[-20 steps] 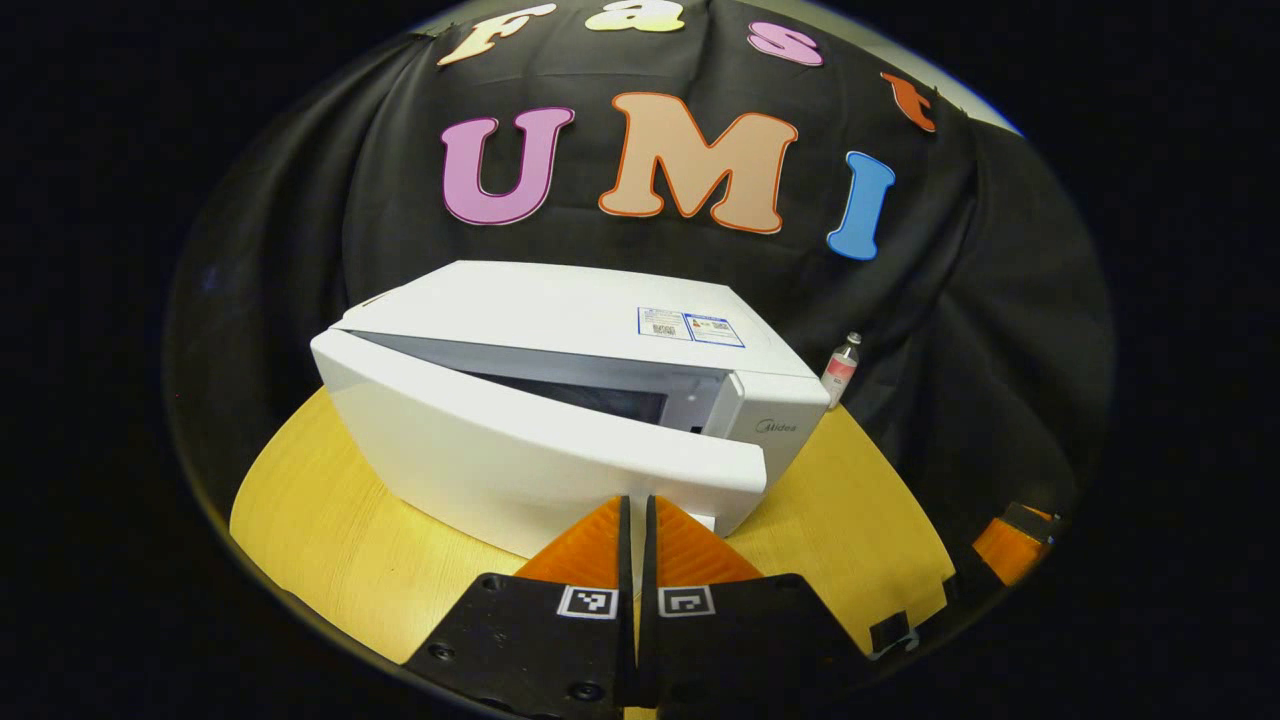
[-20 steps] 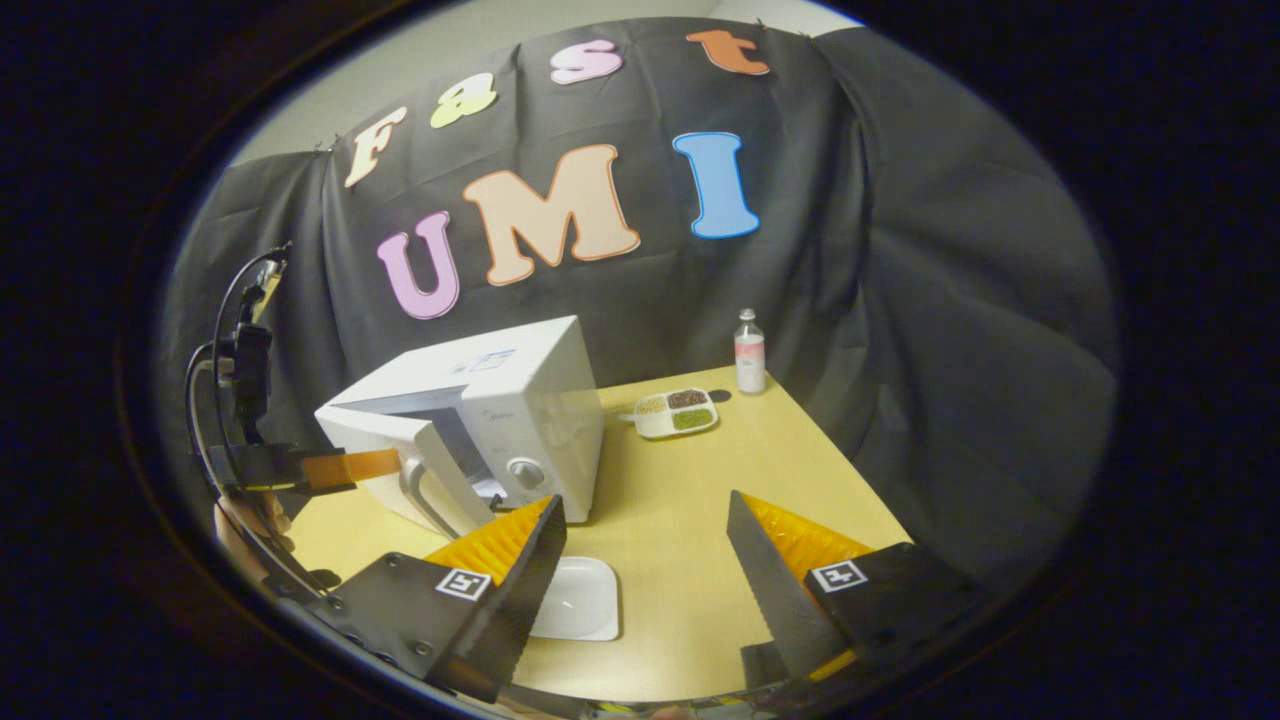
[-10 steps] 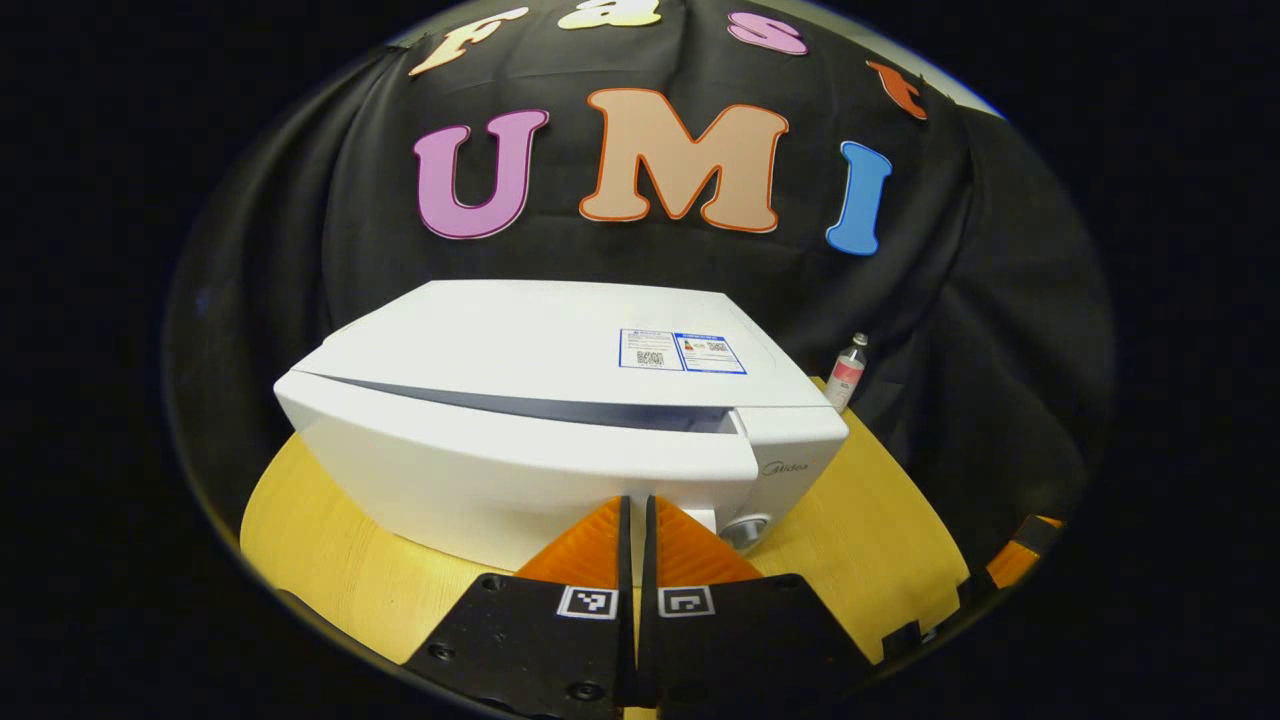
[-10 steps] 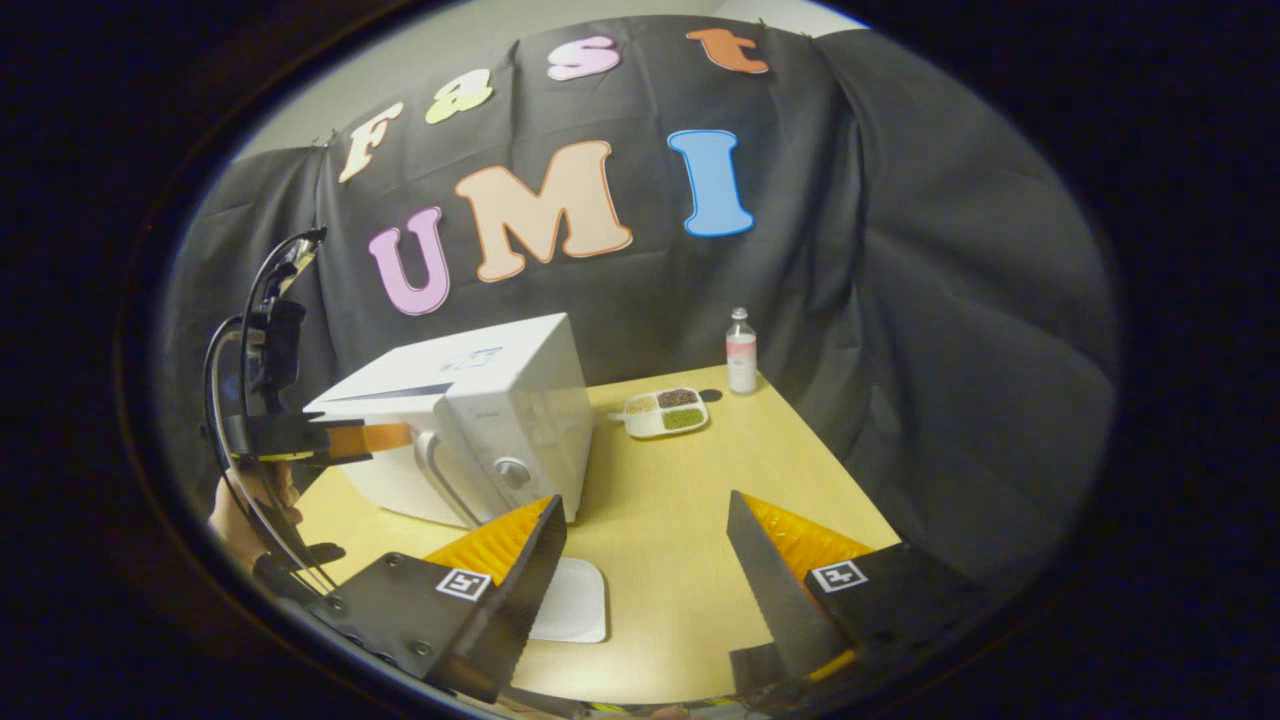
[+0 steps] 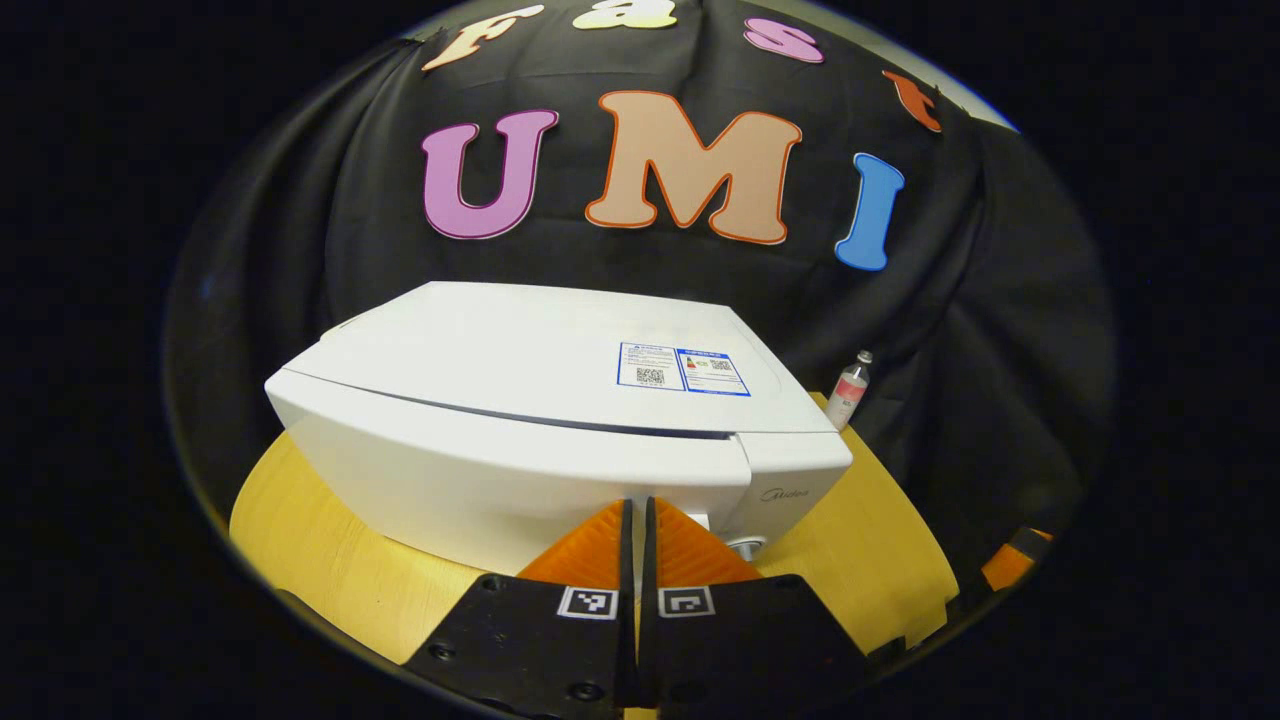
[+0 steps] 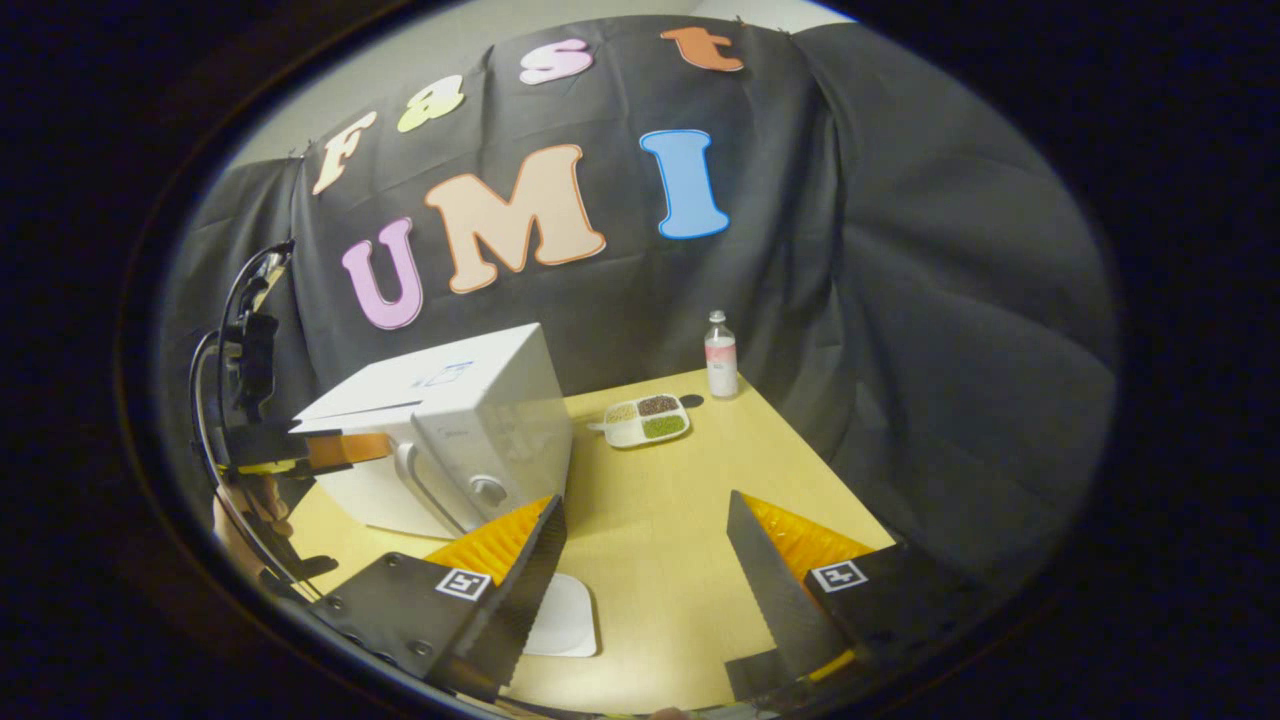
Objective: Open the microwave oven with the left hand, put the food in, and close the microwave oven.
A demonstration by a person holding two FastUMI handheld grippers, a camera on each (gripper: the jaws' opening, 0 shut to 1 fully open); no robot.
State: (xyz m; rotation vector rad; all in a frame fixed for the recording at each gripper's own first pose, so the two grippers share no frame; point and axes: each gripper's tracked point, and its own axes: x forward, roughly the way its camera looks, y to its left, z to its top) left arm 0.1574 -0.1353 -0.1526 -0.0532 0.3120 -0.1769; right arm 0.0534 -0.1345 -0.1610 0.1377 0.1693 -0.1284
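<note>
Black cloth drapes the booth behind a yellow wooden table (image 5: pixel 330 570), and in the left gripper view we look across it at the white microwave oven (image 5: pixel 540 420), which sits in the middle of the table. Its door (image 5: pixel 480 480) is pressed flush to the body, with just a thin dark seam along its top edge. Our left gripper (image 5: pixel 636 520) has its fingers clenched together, holding nothing, their tips against the lower front of the door. A small bottle (image 5: pixel 848 392) stands behind the microwave's right corner.

In the right gripper view we see the microwave oven (image 6: pixel 450 430) at the table's left, door handle (image 6: pixel 415 485) and knob (image 6: pixel 487 490) facing us. The left gripper (image 6: pixel 345 450) touches the door. The right gripper (image 6: pixel 645 560) hangs released, empty, fingers wide apart. A white plate (image 6: pixel 565 630) lies before the microwave; a divided food tray (image 6: pixel 645 420) rests to its right, beside the bottle (image 6: pixel 720 368).
</note>
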